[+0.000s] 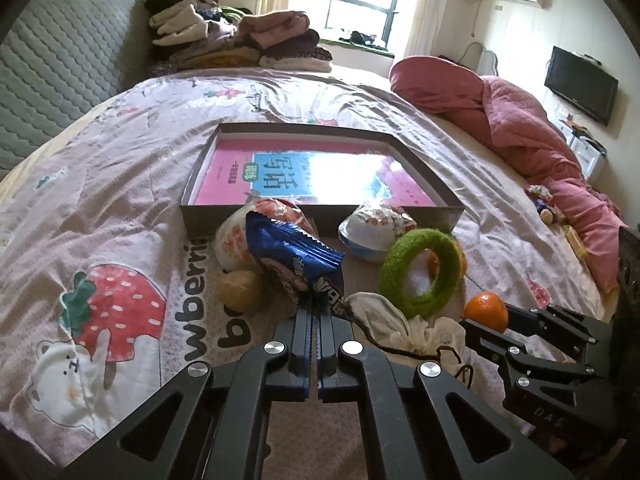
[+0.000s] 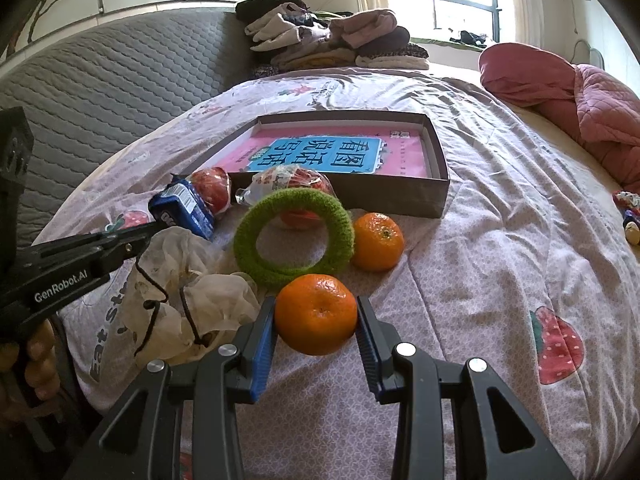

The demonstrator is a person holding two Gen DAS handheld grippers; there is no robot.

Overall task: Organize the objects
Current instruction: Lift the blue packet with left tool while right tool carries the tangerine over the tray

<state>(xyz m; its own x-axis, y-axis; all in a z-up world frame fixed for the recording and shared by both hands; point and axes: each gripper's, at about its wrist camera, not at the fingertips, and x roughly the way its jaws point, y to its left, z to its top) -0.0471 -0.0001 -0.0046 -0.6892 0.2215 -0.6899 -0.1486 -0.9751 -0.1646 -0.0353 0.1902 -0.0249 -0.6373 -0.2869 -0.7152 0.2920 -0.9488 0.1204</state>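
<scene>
A shallow grey box (image 1: 320, 222) (image 2: 436, 152) with a pink book inside lies on the bed. My left gripper (image 1: 315, 304) is shut on the end of a blue snack packet (image 1: 292, 252) (image 2: 184, 204), held just above the sheet. My right gripper (image 2: 316, 320) is shut on an orange (image 2: 316, 314) (image 1: 486, 310). A second orange (image 2: 378, 242) lies beside a green fuzzy ring (image 2: 294, 236) (image 1: 420, 272). Two red-and-white wrapped snacks (image 1: 232, 240) (image 1: 374, 230) lie against the box's front wall.
A crumpled white drawstring bag (image 2: 188, 292) (image 1: 384, 316) lies between the grippers. A pale round fruit (image 1: 240, 290) sits left of the packet. Folded clothes (image 1: 240, 40) are stacked at the far end; a pink quilt (image 1: 520, 128) lies on the right.
</scene>
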